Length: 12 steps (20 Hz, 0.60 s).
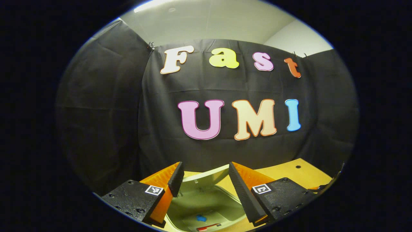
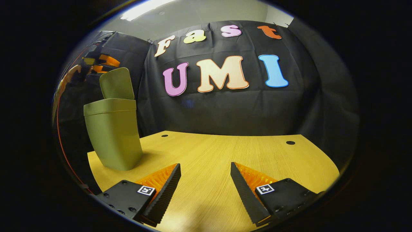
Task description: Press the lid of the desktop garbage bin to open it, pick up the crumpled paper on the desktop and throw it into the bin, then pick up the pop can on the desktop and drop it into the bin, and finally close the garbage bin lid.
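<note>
Your left gripper (image 1: 206, 180) hangs spread wide and empty above the open garbage bin (image 2: 112, 135), a smooth olive plastic tub tapering toward its base, with its lid (image 2: 116, 83) tipped upright. Inside, something blue and red lies on the bottom. Your right gripper (image 2: 206, 180), fingers wide with ribbed pads, hovers empty over the wood-grain tabletop (image 2: 225, 154).

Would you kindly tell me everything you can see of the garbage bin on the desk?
The garbage bin is a tall olive-green container, seemingly plastic, tapering toward its base, upright on the wooden desk near its left edge. Its lid stands raised at the back, so it is open. The left gripper hovers above the opening, fingers apart; inside lie something blue and something red. Nothing visibly touches the bin.
</note>
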Motion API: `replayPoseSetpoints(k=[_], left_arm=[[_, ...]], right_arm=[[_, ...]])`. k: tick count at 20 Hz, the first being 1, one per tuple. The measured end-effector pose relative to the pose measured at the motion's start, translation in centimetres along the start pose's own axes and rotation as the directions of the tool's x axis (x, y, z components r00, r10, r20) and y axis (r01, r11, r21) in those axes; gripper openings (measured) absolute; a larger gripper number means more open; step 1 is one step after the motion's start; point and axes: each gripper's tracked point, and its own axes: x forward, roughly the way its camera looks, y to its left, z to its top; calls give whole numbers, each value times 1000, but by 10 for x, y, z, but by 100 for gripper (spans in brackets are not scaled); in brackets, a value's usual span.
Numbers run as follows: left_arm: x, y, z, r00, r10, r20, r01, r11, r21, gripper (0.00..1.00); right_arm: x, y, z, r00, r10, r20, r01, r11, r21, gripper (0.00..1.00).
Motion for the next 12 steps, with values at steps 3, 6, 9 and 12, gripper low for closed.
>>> replayPoseSetpoints(k=[3,6,9,12], left_arm=[[-22,-10,-22,999,-46,8,47,998,-44,89],[-30,-14,-51,999,-50,-9,49,998,-30,82],[-29,-19,-87,996,-55,-70,52,998,-43,82],[-23,-18,-111,993,-46,-105,42,998,-45,82]], right_arm=[[-2,2,3,1000,2,8,-2,1000,-7,98],[-4,7,7,1000,11,17,-11,1000,-14,98],[-3,7,7,1000,16,18,-16,1000,-21,98],[-2,4,4,1000,7,11,-6,1000,-27,98]])
